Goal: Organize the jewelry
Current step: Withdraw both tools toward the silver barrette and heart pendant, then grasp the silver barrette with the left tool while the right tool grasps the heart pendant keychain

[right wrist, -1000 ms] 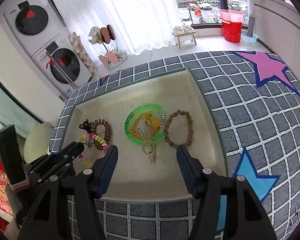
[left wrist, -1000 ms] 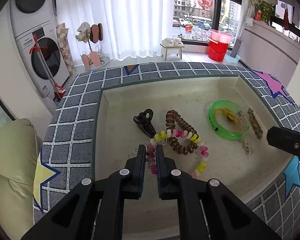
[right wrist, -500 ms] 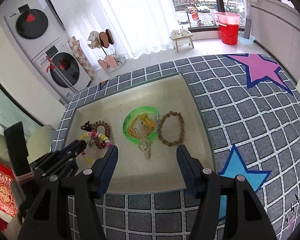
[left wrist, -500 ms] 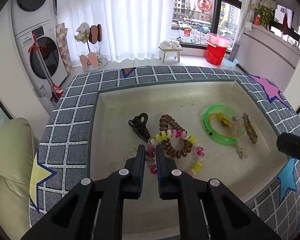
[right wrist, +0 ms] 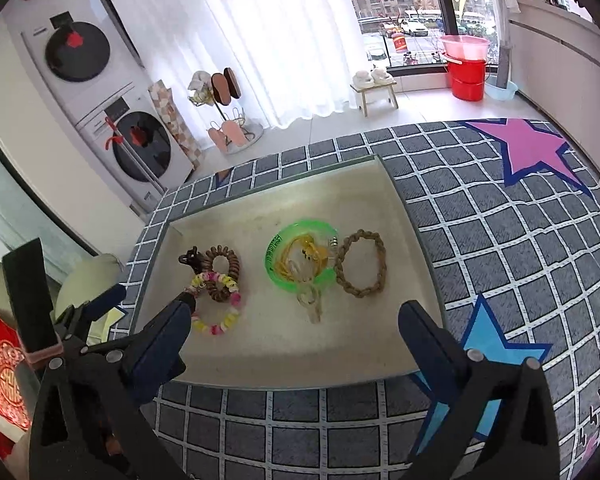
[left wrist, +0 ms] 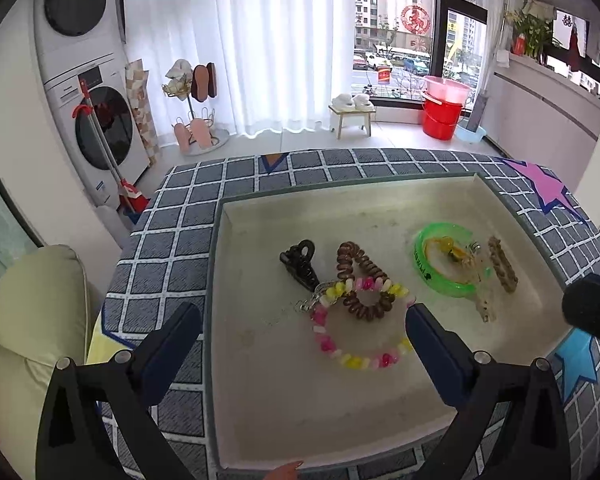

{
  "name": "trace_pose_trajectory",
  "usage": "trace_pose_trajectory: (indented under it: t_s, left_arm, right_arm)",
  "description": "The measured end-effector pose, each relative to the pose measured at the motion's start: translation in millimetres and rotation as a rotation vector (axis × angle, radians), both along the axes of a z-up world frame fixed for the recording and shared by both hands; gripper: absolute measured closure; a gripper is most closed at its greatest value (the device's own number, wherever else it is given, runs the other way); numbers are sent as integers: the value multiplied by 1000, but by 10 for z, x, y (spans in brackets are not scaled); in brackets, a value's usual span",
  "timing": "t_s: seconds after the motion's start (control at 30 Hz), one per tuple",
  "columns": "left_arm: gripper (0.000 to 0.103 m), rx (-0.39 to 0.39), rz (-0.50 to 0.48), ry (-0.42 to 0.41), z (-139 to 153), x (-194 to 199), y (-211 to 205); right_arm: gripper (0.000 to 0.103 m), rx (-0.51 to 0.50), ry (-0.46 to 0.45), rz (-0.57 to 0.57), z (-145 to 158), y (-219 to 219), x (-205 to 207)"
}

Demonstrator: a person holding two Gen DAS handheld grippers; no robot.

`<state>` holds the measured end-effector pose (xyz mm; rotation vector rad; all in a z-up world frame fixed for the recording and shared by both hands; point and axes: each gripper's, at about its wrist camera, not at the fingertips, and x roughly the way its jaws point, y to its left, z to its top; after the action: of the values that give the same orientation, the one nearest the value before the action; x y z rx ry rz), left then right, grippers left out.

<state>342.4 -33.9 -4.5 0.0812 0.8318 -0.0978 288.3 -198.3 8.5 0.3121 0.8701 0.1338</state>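
Note:
A beige tray holds the jewelry. A pink and yellow bead bracelet lies on its floor, overlapping a brown coil hair tie. A black hair claw lies to their left. A green bangle with small pieces inside and a brown braided bracelet lie to the right. My left gripper is open and empty above the bead bracelet. My right gripper is open and empty over the tray's near edge.
The tray sits on a grey grid cloth with coloured stars. A cream cushion lies at the left. Stacked washing machines, a shoe rack, a stool and red buckets stand beyond the table.
My left gripper opened and let go of the bead bracelet, which now lies flat on the tray. Both grippers pulled back and up a little.

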Motion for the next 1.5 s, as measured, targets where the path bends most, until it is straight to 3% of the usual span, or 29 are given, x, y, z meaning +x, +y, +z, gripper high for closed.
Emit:
trace_pose_trajectory:
  t_s: [0.43,0.8,1.27,1.4,1.5]
  left_arm:
    - [0,28,-48,-43,120,-503,116]
    - [0,61,-184,-39,-18,-1192,254]
    - [0,157,-433,-35,-229,-1644,70]
    - [0,181,-518,-33,-275,-1690,-91]
    - [0,198,-564,-27,-318,-1700,-214]
  right_arm:
    - [0,-36,65,15,21,59,-375]
    - [0,-52,120,24,-107,100,-928]
    - [1,-129,192,36,-407,163,-1584]
    - [4,-154,194,47,-440,170,-1634]
    - [21,-176,193,53,-449,172,-1651]
